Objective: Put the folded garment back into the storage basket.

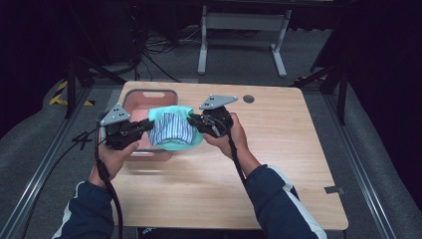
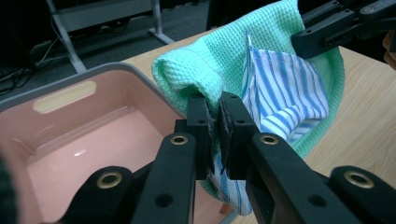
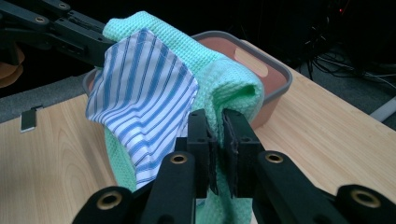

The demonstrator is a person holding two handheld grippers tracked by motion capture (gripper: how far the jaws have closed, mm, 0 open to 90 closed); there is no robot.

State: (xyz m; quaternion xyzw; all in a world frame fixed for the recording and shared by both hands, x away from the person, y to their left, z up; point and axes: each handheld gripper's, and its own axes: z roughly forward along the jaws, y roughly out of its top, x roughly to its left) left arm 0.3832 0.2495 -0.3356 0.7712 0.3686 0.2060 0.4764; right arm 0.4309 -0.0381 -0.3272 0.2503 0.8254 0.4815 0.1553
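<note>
2 grippers, left (image 1: 145, 125) and right (image 1: 193, 119), pinch my cloths (image 1: 171, 130) above the bin (image 1: 149, 94) at 11 o'clock; uneven pull could slip the striped one.

Right gripper (image 3: 218, 140): black jaws pinched on a fold of green waffle cloth (image 3: 224, 84). Blue-striped white cloth (image 3: 140, 107) lies against the green. Left gripper (image 3: 70, 32) grips the far edge. Pink bin (image 3: 275, 84) stands behind on wooden table (image 3: 327, 140).
</note>
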